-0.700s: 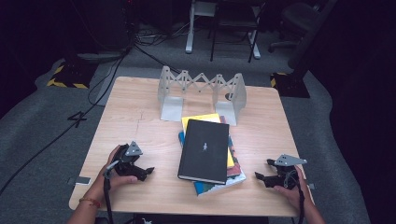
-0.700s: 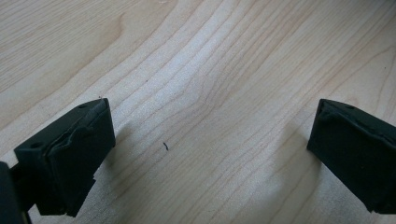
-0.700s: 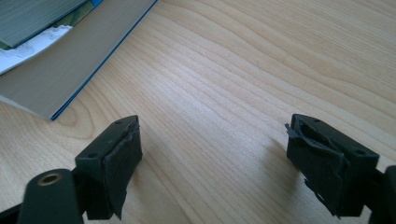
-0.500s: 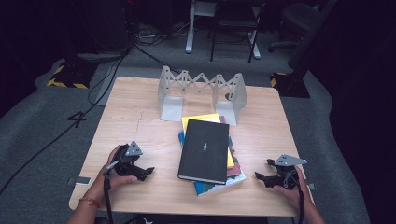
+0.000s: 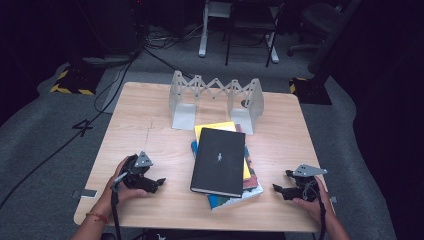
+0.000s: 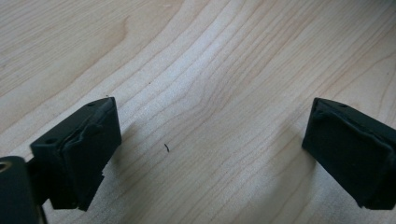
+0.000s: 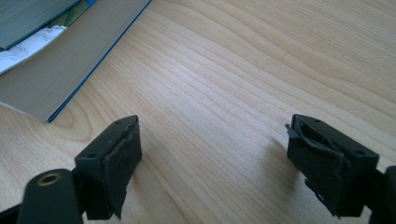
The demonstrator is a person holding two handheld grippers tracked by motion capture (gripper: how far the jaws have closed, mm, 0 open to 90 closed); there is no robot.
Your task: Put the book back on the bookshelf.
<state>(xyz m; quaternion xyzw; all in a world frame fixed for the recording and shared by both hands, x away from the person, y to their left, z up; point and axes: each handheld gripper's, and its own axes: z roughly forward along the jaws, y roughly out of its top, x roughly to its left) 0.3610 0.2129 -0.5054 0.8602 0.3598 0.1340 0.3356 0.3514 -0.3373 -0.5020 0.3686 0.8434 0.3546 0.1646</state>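
Left gripper (image 5: pixel 159 182) rests on table (image 5: pixel 150 115), jaws apart, empty. Right gripper (image 5: pixel 276 189) likewise spread and empty, right of book stack (image 5: pixel 220 160).

On the table (image 5: pixel 150 125) I count one stack of about four books (image 5: pixel 222 162), one folding rack (image 5: pixel 215 97), two grippers.

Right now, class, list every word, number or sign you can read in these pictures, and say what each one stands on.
"4": dark figure on the grey floor, left of the table.
Small pale mark on the black book cover: too small to read.
Print on the books beneath it: too blurred to read.
Yellow-and-black hazard stripes on the floor: a sign without words.
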